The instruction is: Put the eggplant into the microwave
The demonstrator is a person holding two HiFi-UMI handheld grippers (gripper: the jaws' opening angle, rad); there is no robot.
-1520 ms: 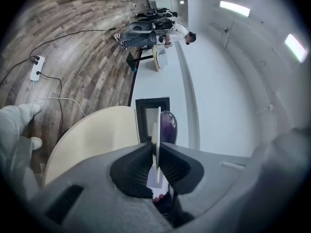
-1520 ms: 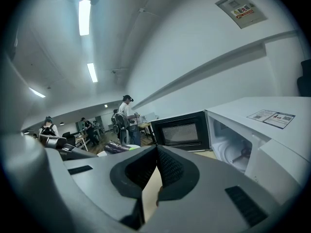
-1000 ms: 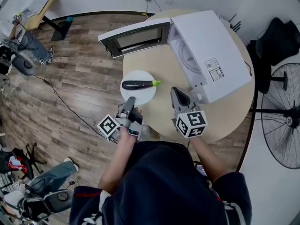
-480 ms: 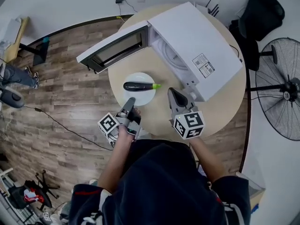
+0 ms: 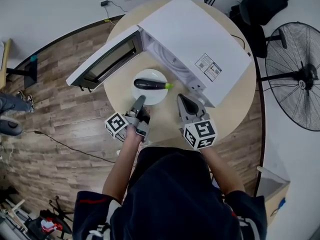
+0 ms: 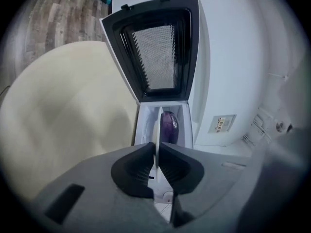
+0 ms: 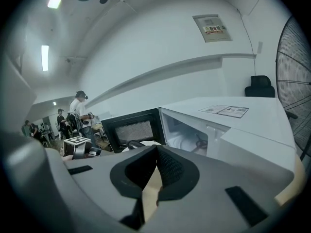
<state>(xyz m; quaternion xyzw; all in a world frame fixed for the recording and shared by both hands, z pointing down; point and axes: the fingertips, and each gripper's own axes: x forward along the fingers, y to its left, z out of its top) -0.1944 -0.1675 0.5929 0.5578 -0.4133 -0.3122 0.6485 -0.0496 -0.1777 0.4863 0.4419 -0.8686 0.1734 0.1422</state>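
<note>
Head view: a white box-shaped microwave (image 5: 195, 44) sits on a round beige table (image 5: 240, 109) with its dark-windowed door (image 5: 107, 59) swung wide. Just in front of the microwave's open mouth is a round white plate (image 5: 150, 98) carrying a dark purple eggplant (image 5: 150, 84). The eggplant lies on its side, its long axis across the mouth. Its green stem end (image 5: 169, 86) points to the microwave's body, and its blunt end points to the door's side. The left gripper (image 5: 138, 102) reaches the plate's rim on the side away from the microwave. The right gripper (image 5: 183, 99) is near the microwave's front corner, apart from the plate.

Left gripper view: the jaws are pressed onto the plate's thin rim, which runs edge-on between the pads. Past them the eggplant shows as a purple oval against the microwave's pale interior, with the door rising above.

Right gripper view: the jaws are pressed together at the tips with nothing between them. The microwave's open cavity lies ahead, and people stand far behind the door
</note>
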